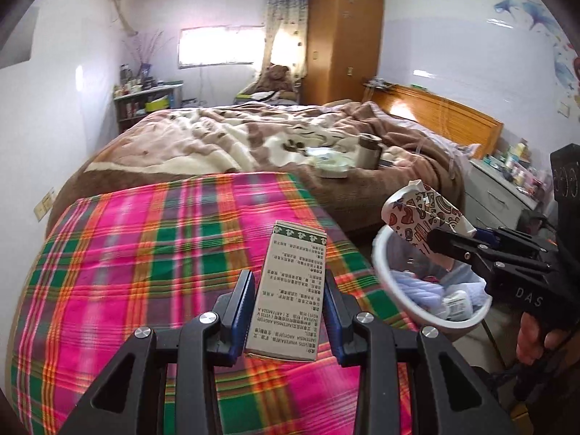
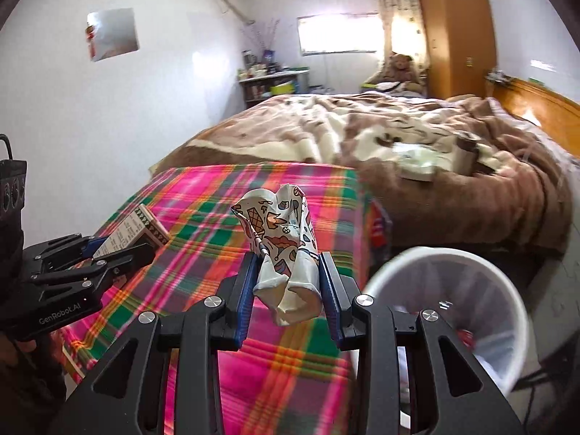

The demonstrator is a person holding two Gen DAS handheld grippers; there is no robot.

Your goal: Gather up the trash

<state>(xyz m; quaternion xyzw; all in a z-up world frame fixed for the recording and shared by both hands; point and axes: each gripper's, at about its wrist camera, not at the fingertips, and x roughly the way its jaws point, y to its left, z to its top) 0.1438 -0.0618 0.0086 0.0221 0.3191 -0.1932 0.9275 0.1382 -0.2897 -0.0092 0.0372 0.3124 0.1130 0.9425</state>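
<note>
My left gripper (image 1: 288, 290) is shut on a beige printed cardboard box (image 1: 290, 290) and holds it above the plaid cloth (image 1: 145, 253). My right gripper (image 2: 286, 282) is shut on a crumpled patterned paper cup (image 2: 282, 246). In the left wrist view the cup (image 1: 420, 214) hangs over the rim of the white trash bin (image 1: 384, 275), which holds some trash. In the right wrist view the bin (image 2: 453, 290) stands to the right of the gripper, and the left gripper with the box (image 2: 127, 233) is at the left.
A plaid-covered table (image 2: 253, 362) stands in front of a bed with a brown blanket (image 1: 235, 145). Small items and a jar (image 1: 368, 150) lie on the bed. A wooden wardrobe (image 1: 344, 36) and a cluttered shelf (image 1: 145, 98) stand at the back. A nightstand (image 1: 500, 188) is at the right.
</note>
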